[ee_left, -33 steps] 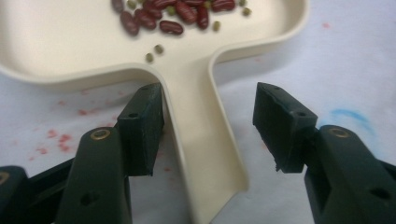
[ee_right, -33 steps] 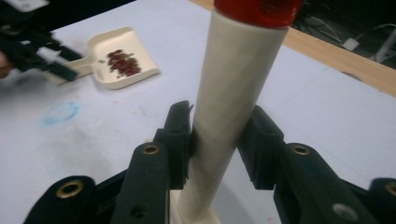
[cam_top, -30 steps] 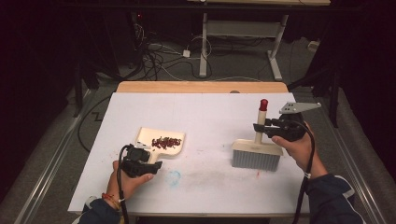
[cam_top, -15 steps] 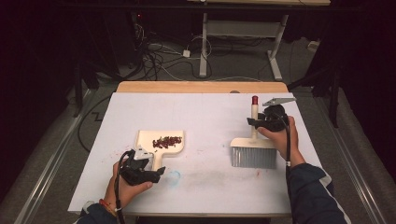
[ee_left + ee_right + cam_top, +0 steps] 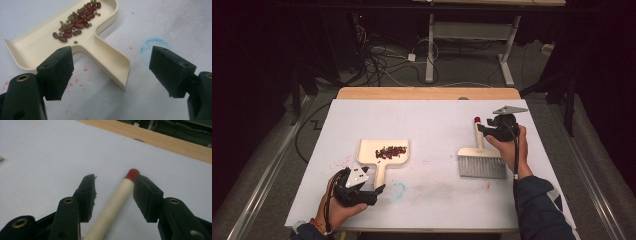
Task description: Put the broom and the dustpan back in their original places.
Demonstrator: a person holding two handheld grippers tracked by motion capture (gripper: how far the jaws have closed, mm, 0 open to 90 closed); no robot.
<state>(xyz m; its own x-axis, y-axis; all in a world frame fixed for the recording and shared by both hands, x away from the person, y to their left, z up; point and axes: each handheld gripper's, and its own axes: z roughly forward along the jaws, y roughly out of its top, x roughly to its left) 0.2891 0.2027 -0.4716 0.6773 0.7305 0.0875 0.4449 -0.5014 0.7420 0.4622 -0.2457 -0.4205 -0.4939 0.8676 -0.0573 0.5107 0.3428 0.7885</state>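
A cream dustpan [image 5: 379,150] lies flat on the white table, several red and green beans [image 5: 390,151] in its tray. Its handle end points at my left gripper [image 5: 373,190], whose jaws have just been opening. In the left gripper view they stand wide apart, the left gripper [image 5: 112,72] just short of the dustpan [image 5: 105,50] and not touching it. A hand brush [image 5: 482,161] lies flat at the right, its red-tipped handle [image 5: 117,200] between the jaws of my right gripper [image 5: 115,180]. Those jaws have just been opening, with a gap beside the handle.
A wooden strip [image 5: 427,93] runs along the table's far edge. A blue ring mark [image 5: 398,189] and red smudges stain the sheet near the dustpan. Behind the table are desk legs and cables on a dark floor.
The brush, held upright a second ago, now lies flat on the table, and the right jaws have loosened around its handle. The left jaws have let go of the dustpan handle and drawn back slightly.
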